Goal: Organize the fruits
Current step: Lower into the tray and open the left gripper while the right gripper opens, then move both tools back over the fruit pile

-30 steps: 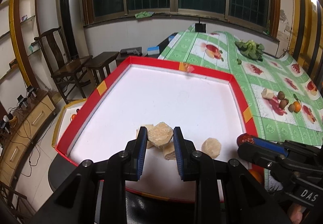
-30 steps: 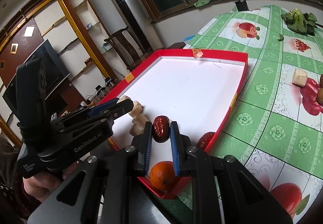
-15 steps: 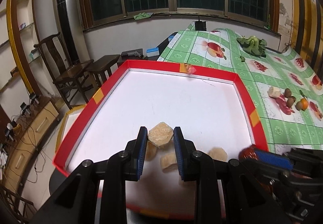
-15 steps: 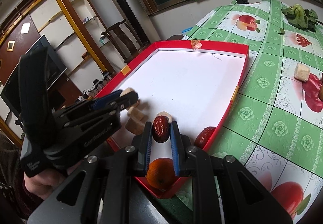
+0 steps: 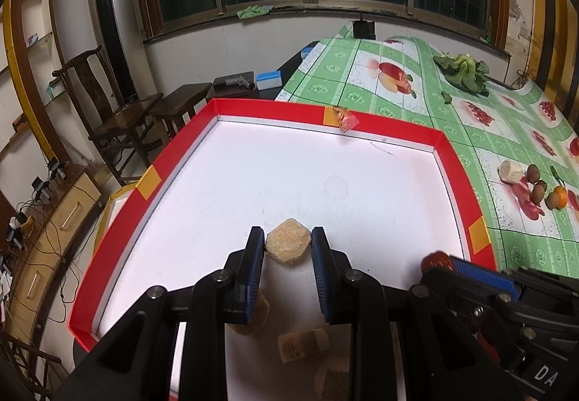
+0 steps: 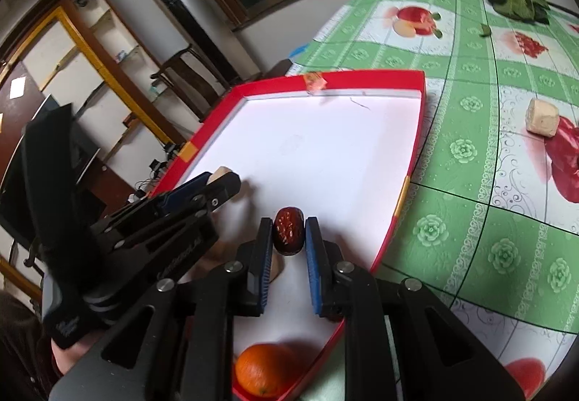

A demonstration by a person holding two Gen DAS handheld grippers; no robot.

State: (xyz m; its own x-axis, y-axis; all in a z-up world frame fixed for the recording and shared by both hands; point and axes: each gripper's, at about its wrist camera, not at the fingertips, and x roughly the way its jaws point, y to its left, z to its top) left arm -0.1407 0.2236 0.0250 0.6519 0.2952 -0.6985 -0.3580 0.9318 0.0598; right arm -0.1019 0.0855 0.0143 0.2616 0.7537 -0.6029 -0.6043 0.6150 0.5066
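Left gripper (image 5: 288, 245) clamping tan faceted chunk (image 5: 288, 245) above red-rimmed white tray (image 5: 170, 169). Right gripper (image 6: 288, 232) pinching dark red wrinkled date (image 6: 287, 230) over same tray; round orange (image 6: 266, 369) lying at tray's 6 o'clock corner.

The surface (image 5: 427, 104) is covered with a green checked cloth printed with red fruits. On its near left part lies a wide, shallow red-rimmed tray with a white floor (image 5: 459, 169), with orange tape patches on the rim. To the right of the tray, directly on the cloth, lies a pale beige cut cylinder piece (image 5: 511, 171); just beside it are some small brown round fruits (image 5: 537, 191) and a small orange fruit (image 5: 560, 196), close together. Far back on the cloth lies a bunch of dark green leafy vegetable (image 5: 463, 70), with one loose green leaf (image 5: 447, 96) near it. A small black box (image 5: 363, 28) stands at the far end.
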